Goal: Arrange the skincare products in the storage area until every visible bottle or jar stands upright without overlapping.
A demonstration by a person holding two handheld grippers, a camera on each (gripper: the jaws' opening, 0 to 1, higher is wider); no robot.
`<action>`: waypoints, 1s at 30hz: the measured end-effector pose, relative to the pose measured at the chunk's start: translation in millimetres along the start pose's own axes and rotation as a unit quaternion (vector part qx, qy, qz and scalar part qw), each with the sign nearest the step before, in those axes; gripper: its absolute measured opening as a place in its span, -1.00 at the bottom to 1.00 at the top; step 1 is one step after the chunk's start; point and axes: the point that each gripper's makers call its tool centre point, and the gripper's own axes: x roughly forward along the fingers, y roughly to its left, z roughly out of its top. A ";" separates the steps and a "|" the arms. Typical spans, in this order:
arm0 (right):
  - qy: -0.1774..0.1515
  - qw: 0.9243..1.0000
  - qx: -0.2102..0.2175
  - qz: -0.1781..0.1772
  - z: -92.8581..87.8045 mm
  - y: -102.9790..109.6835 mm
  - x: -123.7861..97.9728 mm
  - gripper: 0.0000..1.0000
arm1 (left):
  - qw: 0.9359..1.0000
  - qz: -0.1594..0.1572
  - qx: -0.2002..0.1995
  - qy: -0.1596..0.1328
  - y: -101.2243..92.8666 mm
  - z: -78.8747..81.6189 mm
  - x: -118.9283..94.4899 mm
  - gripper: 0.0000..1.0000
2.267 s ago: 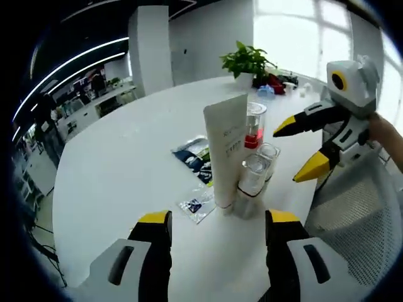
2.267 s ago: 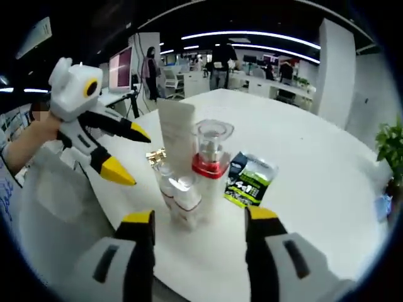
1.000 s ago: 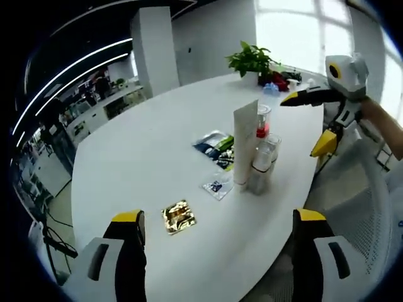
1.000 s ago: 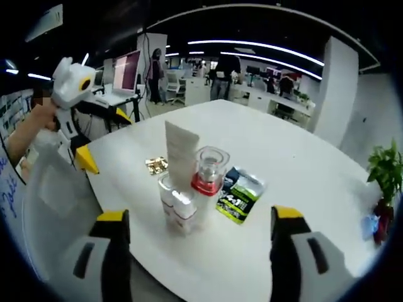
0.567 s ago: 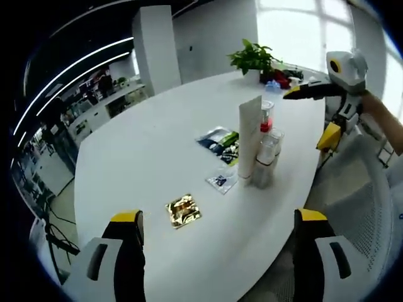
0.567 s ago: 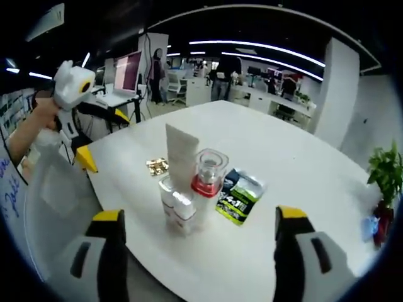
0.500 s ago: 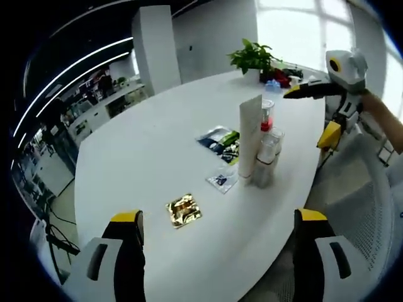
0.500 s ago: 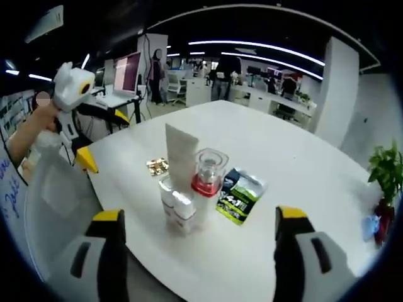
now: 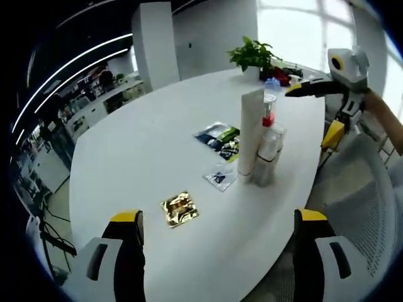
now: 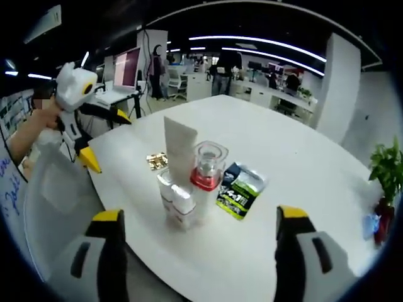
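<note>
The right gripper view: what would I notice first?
A huddle of skincare things stands upright in the middle of the white table: a tall white tube, a clear bottle with a red band and small clear bottles. A green-and-black packet lies flat beside them.

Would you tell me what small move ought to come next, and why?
Probably none beyond holding back: the white tube, red-collared bottle and two small jars all appear upright, clustered close, and both hand-held grippers are open and well clear of them.

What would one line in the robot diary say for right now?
left tongs: open, empty | right tongs: open, empty | white tube, red-collared bottle, two small bottles: upright, clustered | sachets: flat on table
</note>
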 end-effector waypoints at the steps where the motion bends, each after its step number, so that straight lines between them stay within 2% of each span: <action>1: 0.000 1.000 0.001 0.000 -0.2 0.1 0.1 1.00 | 1.000 -0.001 0.001 0.001 0.0 -0.2 0.9 0.94; 4: -0.006 1.000 0.013 0.006 1.3 0.7 0.0 1.00 | 1.000 -0.005 0.000 0.002 1.0 -0.9 5.3 0.94; 12: -0.002 1.000 0.006 0.000 -0.5 -1.1 -1.0 1.00 | 1.000 -0.025 0.009 0.008 -0.1 -1.5 21.1 0.94; 16: 0.000 1.000 0.009 0.000 -3.0 -0.2 -1.1 1.00 | 0.999 -0.029 0.014 0.022 -1.1 -4.8 27.8 0.94; 18: 0.001 1.000 0.012 0.000 -4.4 1.0 -1.3 1.00 | 0.999 -0.023 0.013 0.033 1.6 -8.6 31.8 0.94; 19: -0.001 1.000 0.014 0.000 -4.5 1.5 -1.3 1.00 | 0.999 -0.013 0.024 0.045 5.3 -12.6 33.7 0.94; 21: 0.001 1.000 0.017 0.001 -6.8 2.8 -1.1 1.00 | 0.998 -0.014 0.026 0.053 5.1 -16.1 36.7 0.94; 23: 0.001 1.000 0.017 0.001 -8.3 4.2 -0.8 1.00 | 0.998 -0.025 0.015 0.052 2.4 -17.8 39.7 0.94; 28: -0.003 1.000 0.029 0.001 -9.1 7.0 -0.4 0.99 | 0.998 -0.027 0.001 0.062 2.8 -24.1 47.7 0.94; 30: -0.009 0.999 0.035 -0.002 -7.6 6.6 -0.8 0.99 | 0.998 -0.011 -0.017 0.057 8.5 -23.2 51.3 0.94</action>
